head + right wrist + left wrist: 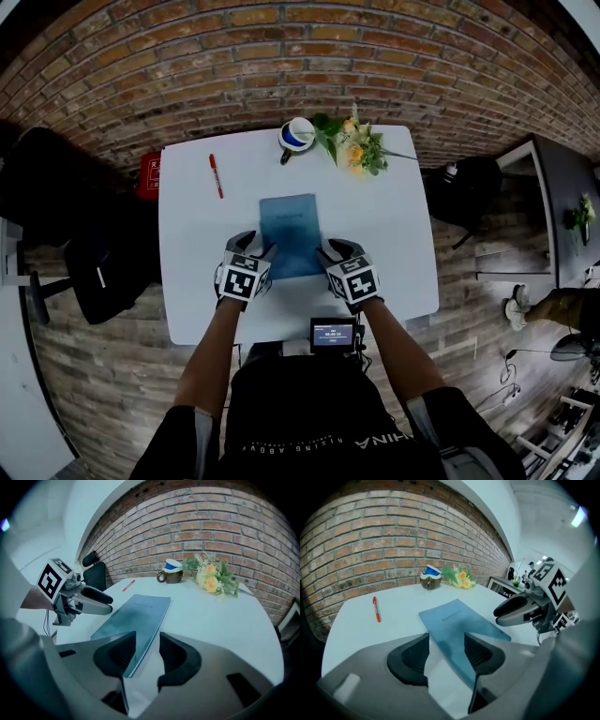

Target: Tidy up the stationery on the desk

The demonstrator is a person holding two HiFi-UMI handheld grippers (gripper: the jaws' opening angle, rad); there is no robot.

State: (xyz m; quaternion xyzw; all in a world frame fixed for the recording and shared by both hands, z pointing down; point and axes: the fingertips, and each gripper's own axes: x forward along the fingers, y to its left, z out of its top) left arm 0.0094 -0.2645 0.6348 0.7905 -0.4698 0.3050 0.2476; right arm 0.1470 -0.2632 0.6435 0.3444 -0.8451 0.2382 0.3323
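White table [187, 234] against brick wall [393, 541]. Blue notebook [291, 234] lies flat at table centre, its near end flanked by both grippers. Left gripper [261, 255]: jaws apart, notebook's left edge between them, not pinched. Right gripper [330, 255]: jaws apart astride notebook's right edge, likewise loose. Red pen [216, 175] at far left, well apart. Mug [297, 136] and flowers [354, 142] at far edge.

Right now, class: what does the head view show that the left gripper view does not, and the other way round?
Only the head view: the small screen by the person's chest and the black chair. Only the left gripper view: the left gripper with jaws standing apart, the notebook edge between them. Both: that notebook, red pen, cup, flowers, white table, right gripper.
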